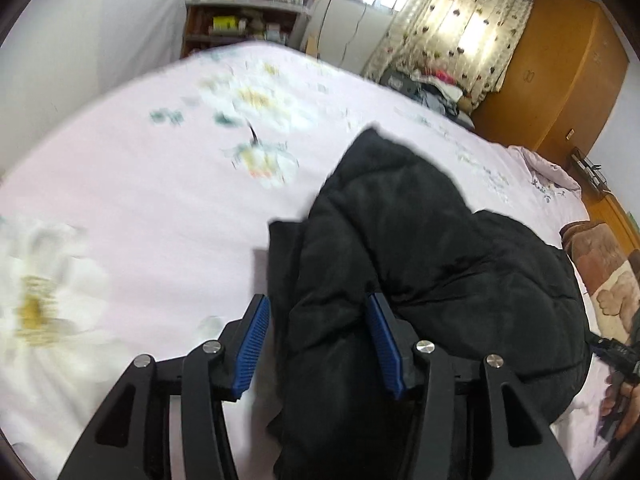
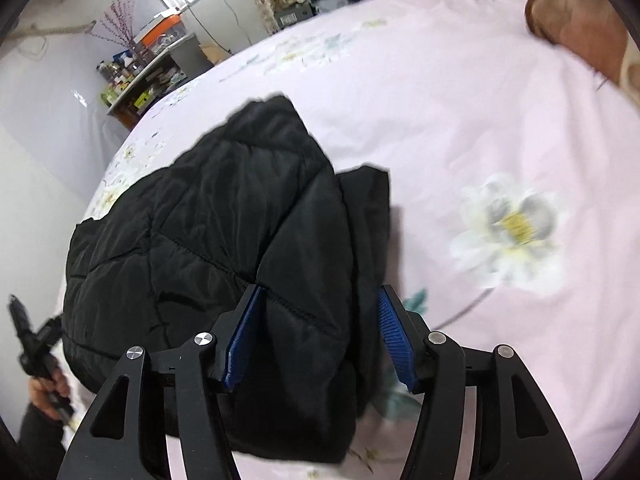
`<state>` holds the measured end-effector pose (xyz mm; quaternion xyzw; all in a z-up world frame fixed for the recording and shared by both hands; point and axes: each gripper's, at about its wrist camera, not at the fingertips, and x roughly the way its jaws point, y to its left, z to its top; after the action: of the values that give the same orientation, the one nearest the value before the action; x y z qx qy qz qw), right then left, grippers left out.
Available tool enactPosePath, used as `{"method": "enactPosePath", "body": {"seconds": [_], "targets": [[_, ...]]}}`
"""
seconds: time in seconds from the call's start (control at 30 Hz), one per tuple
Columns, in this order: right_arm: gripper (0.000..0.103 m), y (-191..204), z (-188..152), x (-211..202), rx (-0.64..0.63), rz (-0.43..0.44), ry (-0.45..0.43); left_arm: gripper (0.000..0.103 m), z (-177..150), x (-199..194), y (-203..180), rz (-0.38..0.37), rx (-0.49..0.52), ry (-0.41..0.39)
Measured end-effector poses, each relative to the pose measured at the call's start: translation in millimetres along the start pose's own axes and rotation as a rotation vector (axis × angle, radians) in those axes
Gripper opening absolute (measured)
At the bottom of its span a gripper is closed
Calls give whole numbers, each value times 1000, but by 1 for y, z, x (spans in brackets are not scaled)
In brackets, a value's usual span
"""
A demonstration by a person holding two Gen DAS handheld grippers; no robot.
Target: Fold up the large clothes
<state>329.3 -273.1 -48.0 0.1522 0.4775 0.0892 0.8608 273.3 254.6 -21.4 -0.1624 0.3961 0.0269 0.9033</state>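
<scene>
Black jacket (image 1: pixel 420 264) straddled by both spread tools (image 1: pixel 318 346) (image 2: pixel 320 340) — wardrobe (image 1: pixel 560 76) only in left view.

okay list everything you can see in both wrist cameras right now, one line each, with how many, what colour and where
Puffer jacket: one, black, bunched on the bed, between both grippers' fingers.
Bed sheet: one, pale pink with white flowers, covering the bed.
Blanket: one, brown, at the bed's edge.
Shelf: one, brown and grey, cluttered, by the far wall.
Curtain: one, cream, patterned, at the window.
Wardrobe: one, orange wood, beside the curtain.
Left gripper: black, blue pads, straddling the jacket.
Right gripper: black, blue pads, straddling the jacket.
</scene>
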Motion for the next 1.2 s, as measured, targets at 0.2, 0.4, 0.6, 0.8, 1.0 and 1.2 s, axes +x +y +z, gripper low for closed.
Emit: {"method": "enactPosePath", "body": {"seconds": [0.2, 0.4, 0.6, 0.8, 1.0, 1.2], "targets": [[59, 35, -15, -49, -109, -11, -136, 53, -20, -38, -33, -47, 107, -65], [51, 54, -41, -4, -187, -67, 16, 53, -37, -2, -45, 23, 150, 30], [51, 60, -46, -30, -195, -82, -13, 53, -40, -35, -56, 44, 186, 2], [51, 87, -74, -89, -222, -87, -91, 54, -65, -94, -81, 25, 212, -41], [51, 121, -120, -137, -238, -48, -140, 64, -103, -150, -103, -6, 196, -49], [52, 140, -167, -177, -249, -46, -166, 66, -134, -196, -116, -4, 187, -48]]}}
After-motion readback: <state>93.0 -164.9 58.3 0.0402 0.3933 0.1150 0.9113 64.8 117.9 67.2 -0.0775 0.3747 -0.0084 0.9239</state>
